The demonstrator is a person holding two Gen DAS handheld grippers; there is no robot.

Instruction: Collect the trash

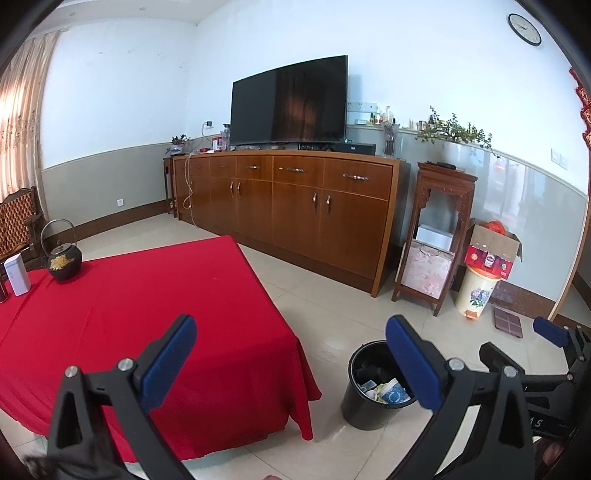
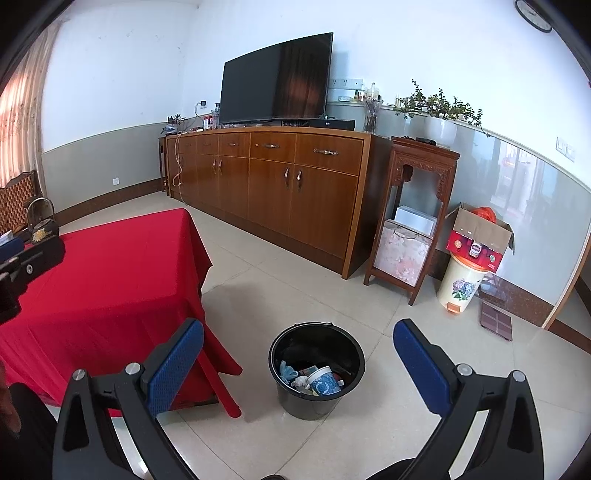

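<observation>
- Two grippers are in view, each with two blue-padded fingers; the left gripper (image 1: 291, 360) has its jaws spread wide and holds nothing.
- The right gripper (image 2: 299, 363) is likewise released, jaws far apart and empty.
- One black trash bin (image 2: 316, 400) stands on the tiled floor, straight ahead of the right gripper, between its two fingers in that view; from the left gripper it sits ahead and to the right, partly behind the right finger.
- Inside the bin lies one blue-and-white paper cup (image 2: 323, 382) on its side, among several crumpled scraps too jumbled to count.
- One table with a red cloth (image 1: 147, 306) lies ahead of the left gripper and to the left of the right one; the bin stands just beside its corner.
- On the far part of the table stand one black kettle (image 1: 64, 260) with a hoop handle and one white box (image 1: 16, 273), well apart from both tools.
- Beyond, against the wall: one dark television (image 1: 290, 99) on one long wooden cabinet (image 1: 288, 199).
- One wall clock (image 1: 524, 29) hangs high to the right.
</observation>
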